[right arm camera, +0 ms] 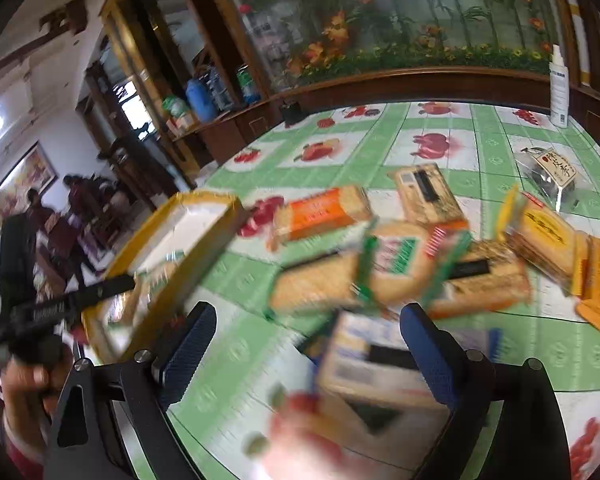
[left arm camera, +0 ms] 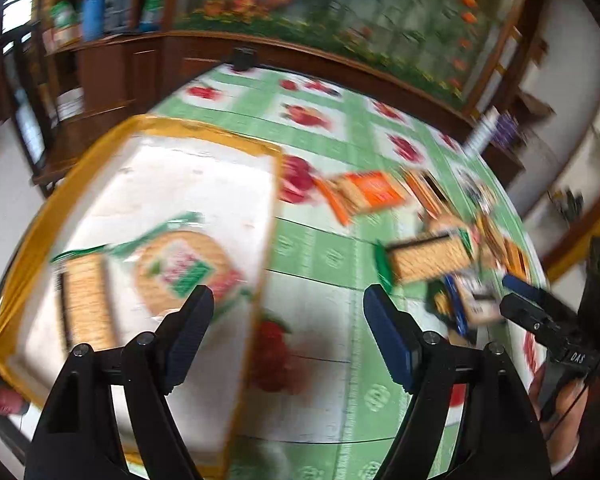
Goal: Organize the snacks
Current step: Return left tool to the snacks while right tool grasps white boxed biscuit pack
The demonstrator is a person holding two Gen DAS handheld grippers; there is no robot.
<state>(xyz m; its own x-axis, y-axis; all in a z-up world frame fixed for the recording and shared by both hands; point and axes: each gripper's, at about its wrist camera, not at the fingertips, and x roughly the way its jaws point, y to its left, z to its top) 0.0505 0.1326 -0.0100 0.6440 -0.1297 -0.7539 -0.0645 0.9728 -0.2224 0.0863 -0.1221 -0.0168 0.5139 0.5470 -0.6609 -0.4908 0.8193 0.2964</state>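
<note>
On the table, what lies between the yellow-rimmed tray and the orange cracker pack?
In the left wrist view, only tablecloth lies between the tray and the orange cracker pack, with a red fruit print there; no snack.

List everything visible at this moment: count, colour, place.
box: one, yellow rim, white floor, left part of the table
green cracker packs: two in the box, at least two more on the cloth
orange cracker pack: one, on the cloth beside the box
yellow snack packs: several, at the right of the pile; blur hides the count
blue pack: one, nearest the right gripper
clear bag: one, dark contents, far right
spray bottle: one, white, far edge
tablecloth: green and white, fruit prints
left gripper: jaws open, empty
right gripper: jaws open, empty
</note>
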